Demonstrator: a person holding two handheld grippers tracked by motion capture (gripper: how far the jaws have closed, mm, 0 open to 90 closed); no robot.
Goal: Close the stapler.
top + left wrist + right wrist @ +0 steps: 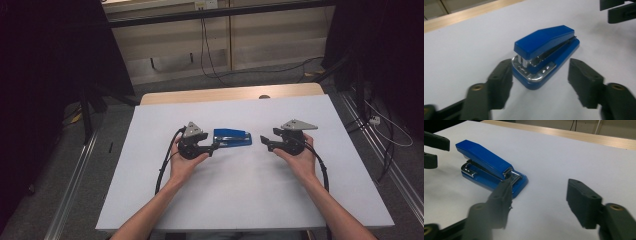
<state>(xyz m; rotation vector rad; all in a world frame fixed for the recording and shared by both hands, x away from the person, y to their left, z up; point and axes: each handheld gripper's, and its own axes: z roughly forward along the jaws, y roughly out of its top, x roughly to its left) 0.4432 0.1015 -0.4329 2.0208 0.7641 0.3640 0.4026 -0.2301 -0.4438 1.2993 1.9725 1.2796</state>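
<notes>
A white table filled the middle of the frame, and at its centre a blue stapler lay lengthwise, left to right. The left gripper sat just beside its left end, nearer than the right gripper. Both pointed inward, low and level, jaws apart, holding nothing.

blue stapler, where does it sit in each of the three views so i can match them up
High view: the blue plastic stapler lies at the centre of the white table, between the two grippers.
Left gripper view: centre, just beyond the open jaws, its hinge end nearest.
Right gripper view: upper left, its front end partly behind the left jaw.
Shared landmark: the light wooden strip along the table's far edge.
</notes>
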